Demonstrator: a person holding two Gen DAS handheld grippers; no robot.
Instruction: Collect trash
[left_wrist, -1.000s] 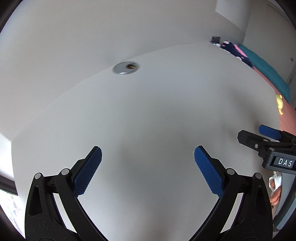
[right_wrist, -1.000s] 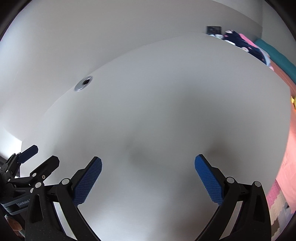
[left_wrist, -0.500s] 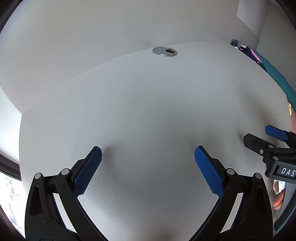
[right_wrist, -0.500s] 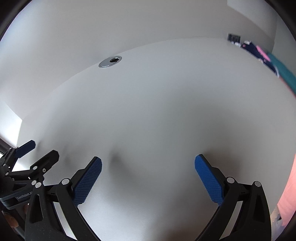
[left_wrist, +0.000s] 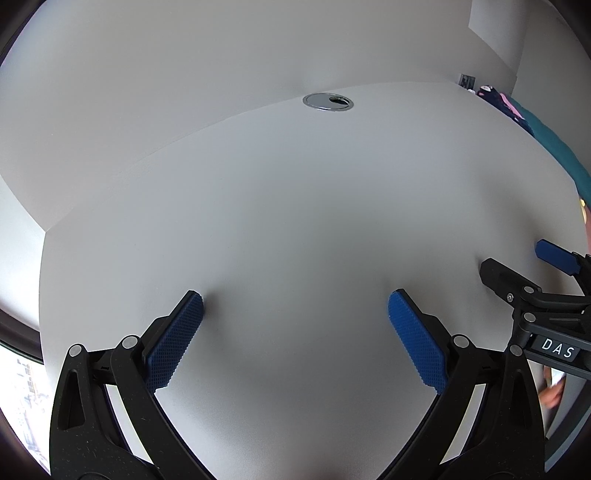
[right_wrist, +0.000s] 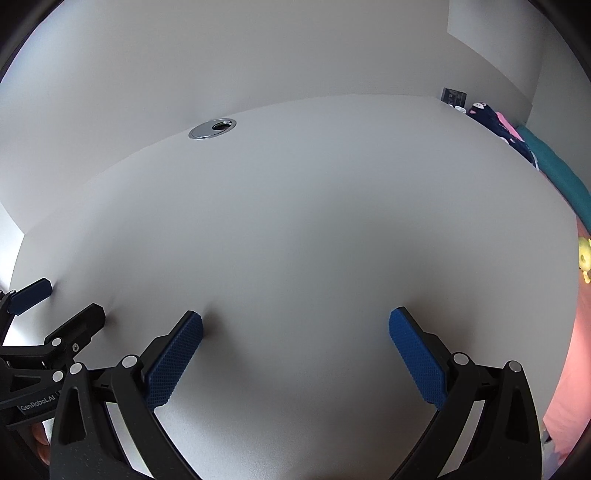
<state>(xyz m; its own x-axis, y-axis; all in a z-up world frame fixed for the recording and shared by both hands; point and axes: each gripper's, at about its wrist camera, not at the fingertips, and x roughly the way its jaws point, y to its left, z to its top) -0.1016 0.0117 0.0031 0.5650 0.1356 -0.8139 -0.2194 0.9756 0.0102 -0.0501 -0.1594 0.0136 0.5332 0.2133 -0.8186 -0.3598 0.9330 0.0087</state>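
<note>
No trash shows in either view. My left gripper (left_wrist: 295, 306) hangs open just above the white desk (left_wrist: 295, 206), with nothing between its blue pads. My right gripper (right_wrist: 295, 325) is open too, low over the same desk (right_wrist: 314, 229), and holds nothing. In the left wrist view the right gripper (left_wrist: 517, 264) pokes in at the right edge, its fingers spread. In the right wrist view the left gripper (right_wrist: 62, 302) shows at the left edge, also spread. A hand is partly visible behind each tool.
A silver cable grommet (left_wrist: 328, 101) sits near the desk's back edge (right_wrist: 212, 128), against a white wall. To the right lie a teal and pink bed (right_wrist: 565, 177), dark patterned fabric (right_wrist: 495, 125) and a yellow toy (right_wrist: 584, 254). A wall socket (right_wrist: 454, 96) is at the far corner.
Both grippers swung leftward and tilted, so the grommet shifted right and up in each view. Both stayed open and empty, and now sit lower over the desk.
</note>
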